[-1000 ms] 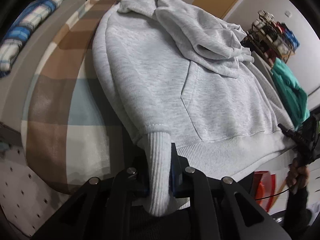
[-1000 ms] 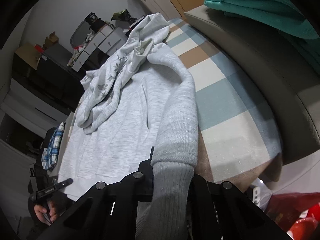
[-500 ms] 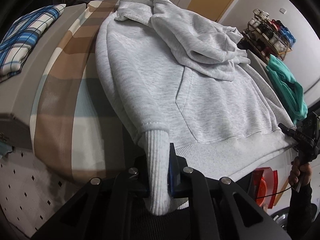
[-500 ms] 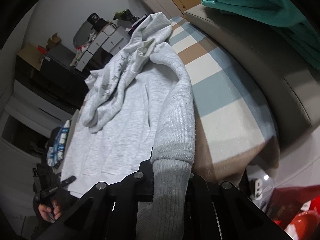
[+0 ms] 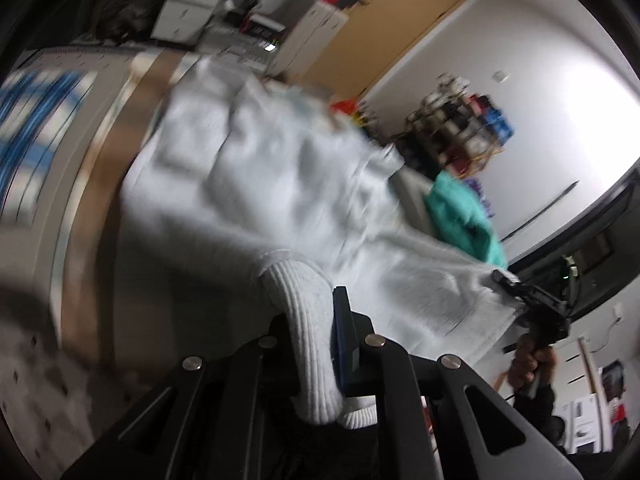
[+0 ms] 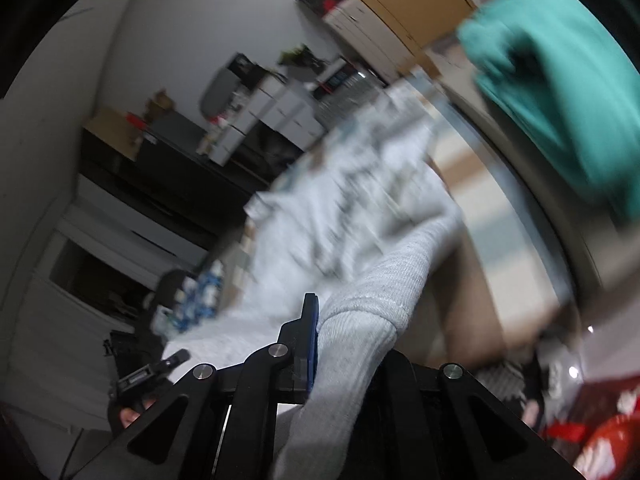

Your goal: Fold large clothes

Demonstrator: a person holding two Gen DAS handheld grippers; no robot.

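Note:
A light grey hoodie (image 5: 272,184) lies spread over a checked bed (image 5: 108,160), blurred by motion. My left gripper (image 5: 320,320) is shut on the ribbed cuff (image 5: 308,320) of one sleeve, which hangs down between the fingers. In the right wrist view my right gripper (image 6: 344,344) is shut on the other ribbed cuff (image 6: 352,336), with the sleeve (image 6: 416,248) rising from the hoodie (image 6: 336,208). Both cuffs and the hoodie's near hem are lifted off the bed. The right gripper (image 5: 532,300) also shows at the right in the left wrist view, held by a hand (image 5: 528,364).
A teal garment (image 6: 560,88) lies on the grey bed frame (image 6: 532,216) to the right. A blue checked cloth (image 5: 28,128) lies at the left. White drawers (image 6: 276,116), a dark cabinet and a cluttered shelf (image 5: 464,124) stand beyond the bed. Something red (image 6: 608,448) sits low at the right.
Both grippers have risen with the cuffs held, lifting the sleeves and the near hem off the bed. The views have tipped upward and show more of the room.

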